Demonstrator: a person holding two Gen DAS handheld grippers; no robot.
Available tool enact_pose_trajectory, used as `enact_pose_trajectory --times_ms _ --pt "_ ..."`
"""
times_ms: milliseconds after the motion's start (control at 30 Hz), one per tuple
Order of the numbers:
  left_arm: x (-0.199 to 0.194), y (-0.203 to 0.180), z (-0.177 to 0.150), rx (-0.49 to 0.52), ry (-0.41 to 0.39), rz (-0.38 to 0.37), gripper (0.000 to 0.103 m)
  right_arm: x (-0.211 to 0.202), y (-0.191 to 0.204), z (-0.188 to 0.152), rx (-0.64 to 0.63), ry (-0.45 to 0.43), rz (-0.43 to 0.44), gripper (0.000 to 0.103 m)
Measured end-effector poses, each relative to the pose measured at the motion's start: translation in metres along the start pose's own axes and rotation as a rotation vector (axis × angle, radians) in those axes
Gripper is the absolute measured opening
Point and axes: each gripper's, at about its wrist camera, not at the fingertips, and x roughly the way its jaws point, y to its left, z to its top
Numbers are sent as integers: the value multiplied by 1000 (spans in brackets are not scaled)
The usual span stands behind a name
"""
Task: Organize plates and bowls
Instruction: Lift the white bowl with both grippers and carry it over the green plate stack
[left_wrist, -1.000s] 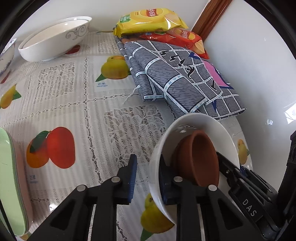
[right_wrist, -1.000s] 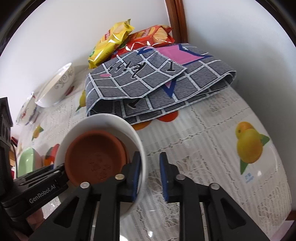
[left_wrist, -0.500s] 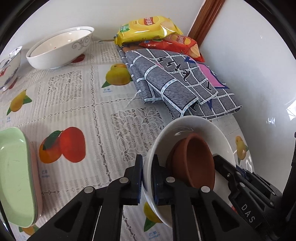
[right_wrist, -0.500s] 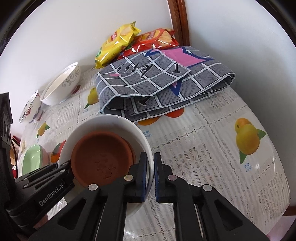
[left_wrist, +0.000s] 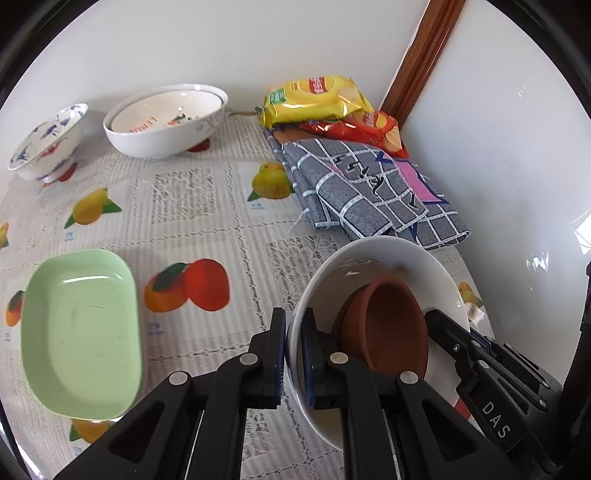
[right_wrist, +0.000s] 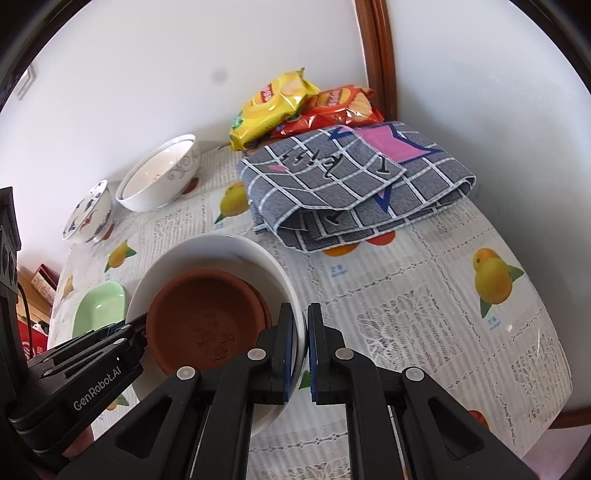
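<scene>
A white bowl (left_wrist: 373, 254) holds brown clay dishes (left_wrist: 388, 325) nested inside it. It is held up off the table by both grippers. My left gripper (left_wrist: 293, 343) is shut on the bowl's left rim. My right gripper (right_wrist: 306, 339) is shut on the opposite rim of the white bowl (right_wrist: 221, 247), with the clay dishes (right_wrist: 207, 314) just left of it. A green rectangular plate (left_wrist: 79, 321) lies on the table at the left. A large white bowl (left_wrist: 166, 122) and a blue-patterned bowl (left_wrist: 48, 140) stand at the back near the wall.
A folded grey checked cloth (left_wrist: 365, 192) lies at the back right, with yellow (left_wrist: 314, 99) and red (left_wrist: 369, 129) snack bags behind it in the corner. White walls close the back and right. The fruit-print tablecloth (left_wrist: 192, 206) covers the table.
Both grippers closed on the white bowl's rims and lifted it with the clay dishes. The view rose and pulled back, so the green plate and the back bowls show more fully.
</scene>
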Motion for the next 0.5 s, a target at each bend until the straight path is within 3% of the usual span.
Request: enact_pose_trajectory --times_ms 500 --pt "-39 33 8 -22 -48 14 8 -22 45 4 -24 -39 35 8"
